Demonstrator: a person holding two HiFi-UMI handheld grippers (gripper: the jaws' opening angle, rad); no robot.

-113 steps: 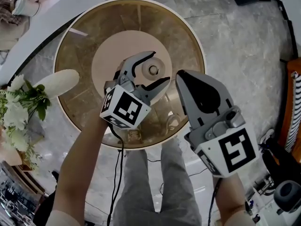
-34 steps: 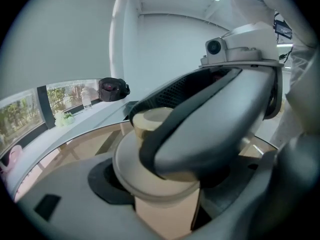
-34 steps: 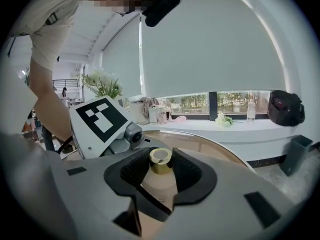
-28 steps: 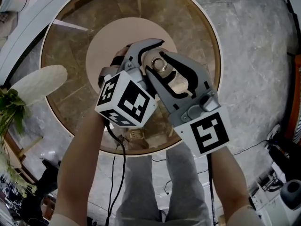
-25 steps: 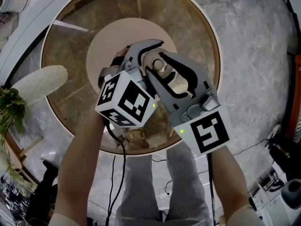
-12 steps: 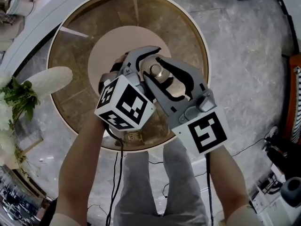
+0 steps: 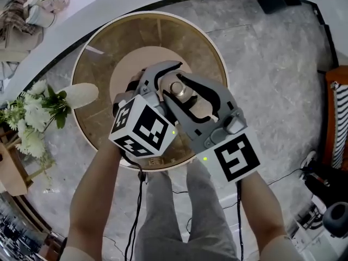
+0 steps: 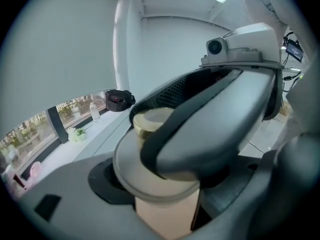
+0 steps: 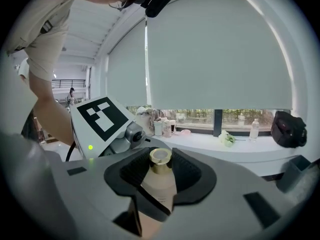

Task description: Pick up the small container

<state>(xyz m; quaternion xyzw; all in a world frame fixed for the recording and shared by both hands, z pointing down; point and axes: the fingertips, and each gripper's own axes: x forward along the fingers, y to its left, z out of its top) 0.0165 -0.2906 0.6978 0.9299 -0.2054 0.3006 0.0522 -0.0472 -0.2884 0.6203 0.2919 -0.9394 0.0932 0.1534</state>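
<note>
Right gripper [image 9: 160, 179] and left gripper [image 8: 167, 216] both clamp the container [image 7: 176, 87], a beige bottle with a gold cap, between their jaws over the table [image 7: 103, 42]. It looks light, rigid and smooth: best held by the body, below the cap.

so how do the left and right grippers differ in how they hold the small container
The left gripper points in from the head view's lower left, the right gripper from its lower right. The right gripper's jaws take the small container high, by its gold cap; the left gripper's take its beige body lower down. The left gripper's marker cube shows a busier pattern than the right gripper's. Both are closed on it.
</note>
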